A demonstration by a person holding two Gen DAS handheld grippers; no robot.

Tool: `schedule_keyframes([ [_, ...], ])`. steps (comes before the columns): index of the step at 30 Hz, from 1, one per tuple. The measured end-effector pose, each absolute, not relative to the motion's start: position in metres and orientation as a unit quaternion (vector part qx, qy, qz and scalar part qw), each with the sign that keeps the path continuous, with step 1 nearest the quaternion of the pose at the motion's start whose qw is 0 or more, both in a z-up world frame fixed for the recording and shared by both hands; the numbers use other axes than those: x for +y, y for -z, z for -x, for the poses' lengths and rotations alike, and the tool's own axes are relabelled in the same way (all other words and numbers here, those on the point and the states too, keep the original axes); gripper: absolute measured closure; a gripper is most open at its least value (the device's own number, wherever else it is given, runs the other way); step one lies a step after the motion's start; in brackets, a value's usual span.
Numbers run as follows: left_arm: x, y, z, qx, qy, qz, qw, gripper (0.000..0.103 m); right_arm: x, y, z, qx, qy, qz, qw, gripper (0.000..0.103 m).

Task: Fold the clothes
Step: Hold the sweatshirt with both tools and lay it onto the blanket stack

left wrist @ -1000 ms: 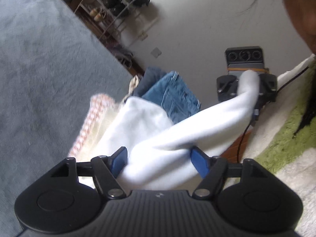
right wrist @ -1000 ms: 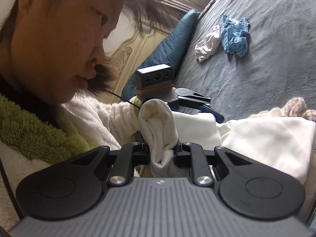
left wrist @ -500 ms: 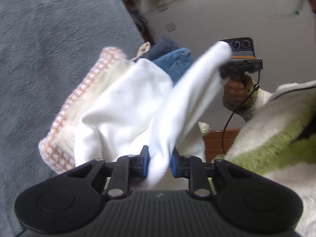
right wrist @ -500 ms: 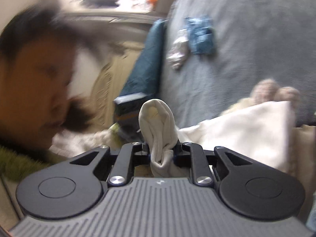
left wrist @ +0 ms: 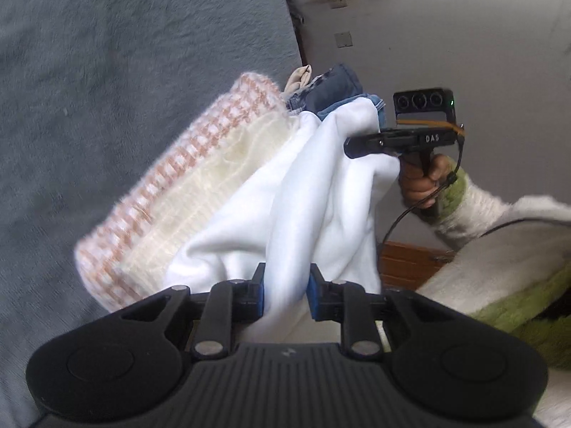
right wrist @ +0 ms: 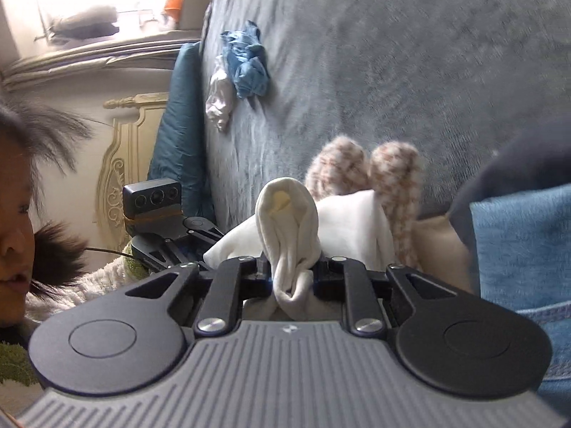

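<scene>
Now left tool [left wrist: 285, 292] clamped on white garment [left wrist: 310, 196], earlier open, right tool [right wrist: 292, 274] unchanged.

Grey fleece bed [left wrist: 107, 89] fills most of both views, surface soft and slightly rumpled. On it: cream knit [left wrist: 185, 192] with pink-checked edge, folded, near the bed's edge. Jeans [left wrist: 335, 89] stacked just beyond the knit, by the edge. Farther up the bed, well apart from the pile, a crumpled blue cloth [right wrist: 248, 67] touching a small white cloth [right wrist: 219, 101]. Teal pillow [right wrist: 178, 135] against bed's side.
</scene>
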State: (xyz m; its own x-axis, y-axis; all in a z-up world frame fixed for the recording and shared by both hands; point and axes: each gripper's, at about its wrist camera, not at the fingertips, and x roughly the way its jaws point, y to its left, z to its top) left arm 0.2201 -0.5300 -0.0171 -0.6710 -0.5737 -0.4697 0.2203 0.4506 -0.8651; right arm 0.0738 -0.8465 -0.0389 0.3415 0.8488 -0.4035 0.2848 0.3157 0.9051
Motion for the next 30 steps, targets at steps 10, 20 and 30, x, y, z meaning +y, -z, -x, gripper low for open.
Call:
schedule_keyframes([
  [10, -0.532, 0.009, -0.217, 0.738, 0.512, 0.066, 0.435, 0.073, -0.849, 0.052, -0.072, 0.549, -0.218, -0.523, 0.615, 0.087],
  [20, -0.519, -0.044, -0.216, 0.684, 0.477, 0.002, 0.552, 0.057, -0.848, 0.048, -0.076, 0.561, -0.221, -0.500, 0.621, 0.085],
  [30, -0.576, -0.059, -0.170, 0.596, 0.534, 0.019, 0.599, 0.072, -0.844, 0.048, -0.074, 0.553, -0.231, -0.491, 0.632, 0.085],
])
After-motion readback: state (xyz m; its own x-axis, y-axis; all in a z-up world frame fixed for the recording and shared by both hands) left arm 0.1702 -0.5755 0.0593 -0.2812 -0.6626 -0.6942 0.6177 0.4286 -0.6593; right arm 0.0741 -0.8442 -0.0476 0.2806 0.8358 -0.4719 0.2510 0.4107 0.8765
